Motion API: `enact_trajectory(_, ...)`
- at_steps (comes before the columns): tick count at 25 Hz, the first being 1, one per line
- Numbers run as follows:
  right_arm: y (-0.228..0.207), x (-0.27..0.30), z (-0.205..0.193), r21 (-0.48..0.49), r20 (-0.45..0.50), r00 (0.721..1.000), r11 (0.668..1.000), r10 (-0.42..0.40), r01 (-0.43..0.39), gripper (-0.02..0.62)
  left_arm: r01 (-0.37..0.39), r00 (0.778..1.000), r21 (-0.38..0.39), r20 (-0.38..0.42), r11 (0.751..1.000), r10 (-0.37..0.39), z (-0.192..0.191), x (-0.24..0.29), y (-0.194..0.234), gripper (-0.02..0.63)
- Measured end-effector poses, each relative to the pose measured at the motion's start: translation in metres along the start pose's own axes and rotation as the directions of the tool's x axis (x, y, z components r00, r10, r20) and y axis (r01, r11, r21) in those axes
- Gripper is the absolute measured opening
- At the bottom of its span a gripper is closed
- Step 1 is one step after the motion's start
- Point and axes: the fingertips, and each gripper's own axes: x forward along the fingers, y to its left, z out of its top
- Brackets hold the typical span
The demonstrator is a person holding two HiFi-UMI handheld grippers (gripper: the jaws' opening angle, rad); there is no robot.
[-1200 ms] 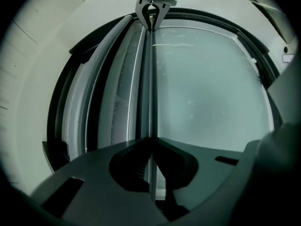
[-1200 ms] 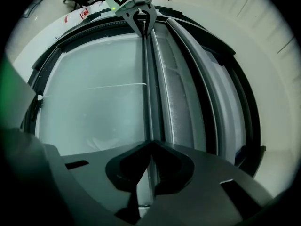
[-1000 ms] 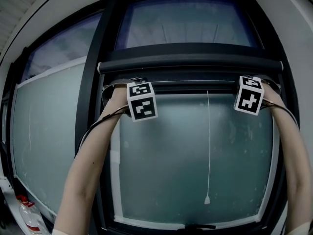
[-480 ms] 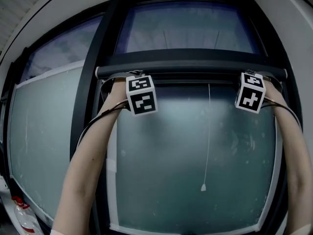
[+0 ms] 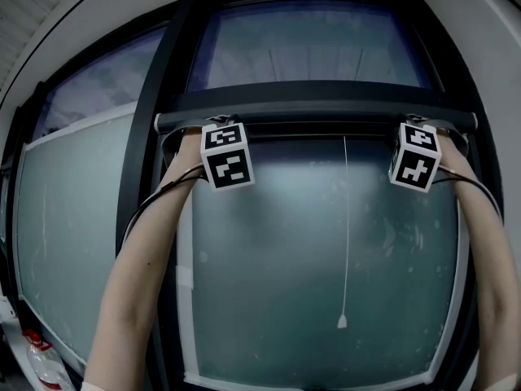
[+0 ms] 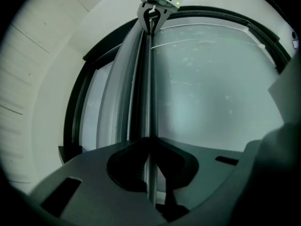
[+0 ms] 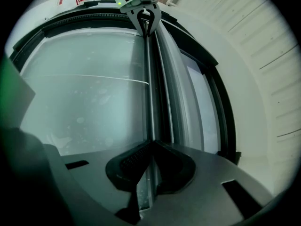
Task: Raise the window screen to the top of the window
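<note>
The window screen's thin bottom rail (image 5: 317, 135) lies just under the dark roller tube (image 5: 317, 119), high on the frosted window (image 5: 326, 243). My left gripper (image 5: 213, 130) holds the rail near its left end. My right gripper (image 5: 411, 129) holds it near the right end. In the left gripper view my left gripper (image 6: 149, 142) is shut on the rail (image 6: 149, 93), with the right gripper (image 6: 153, 15) at the far end. In the right gripper view my right gripper (image 7: 150, 145) pinches the same rail (image 7: 148, 79), and the left gripper (image 7: 145, 15) shows far off.
A white pull cord (image 5: 346, 235) hangs from the rail and ends in a small knob (image 5: 343, 322). Black frame posts (image 5: 151, 161) flank the pane. A plastic bottle (image 5: 41, 366) stands at the lower left. The pale wall (image 7: 263, 55) curves close beside the frame.
Both grippers and the rail have gone up, closing the gap under the roller tube. The pull cord has swung a little. In the last half second almost nothing moved.
</note>
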Motion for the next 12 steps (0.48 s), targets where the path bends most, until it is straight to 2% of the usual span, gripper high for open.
enact_trajectory(3,-0.001,-0.001,-0.003,0.02,0.001,0.997,0.997,-0.079,0.079,0.02,-0.067,0.998,-0.057,0.014,0.996,0.068,0.001,-0.002,0.002,0.022)
enact_trajectory(5,-0.004,-0.004,-0.005,0.096,0.009,0.988,0.984,-0.154,0.152,0.02,-0.135,0.988,-0.162,0.056,0.978,0.146,0.002,-0.006,0.007,0.029)
enact_trajectory(6,-0.007,-0.006,-0.005,0.162,0.018,0.981,0.969,-0.194,0.188,0.023,-0.161,0.979,-0.245,0.085,0.956,0.186,0.002,-0.009,0.01,0.031)
enact_trajectory(7,-0.008,-0.01,-0.005,0.244,0.029,0.973,0.945,-0.23,0.216,0.023,-0.167,0.969,-0.347,0.117,0.923,0.219,0.003,-0.013,0.011,0.035)
enact_trajectory(8,-0.008,-0.014,-0.006,0.338,0.044,0.965,0.913,-0.259,0.23,0.023,-0.147,0.959,-0.456,0.152,0.878,0.24,0.004,-0.016,0.009,0.035)
enact_trajectory(9,-0.006,-0.018,-0.006,0.441,0.063,0.958,0.869,-0.279,0.224,0.023,-0.105,0.949,-0.559,0.191,0.822,0.252,0.006,-0.021,0.004,0.034)
enact_trajectory(10,0.0,-0.023,-0.007,0.547,0.089,0.952,0.813,-0.292,0.198,0.023,-0.057,0.937,-0.647,0.227,0.76,0.264,0.007,-0.025,-0.002,0.034)
enact_trajectory(12,0.018,-0.033,-0.005,0.735,0.154,0.938,0.671,-0.31,0.101,0.023,0.015,0.917,-0.775,0.263,0.632,0.3,0.006,-0.036,-0.02,0.034)
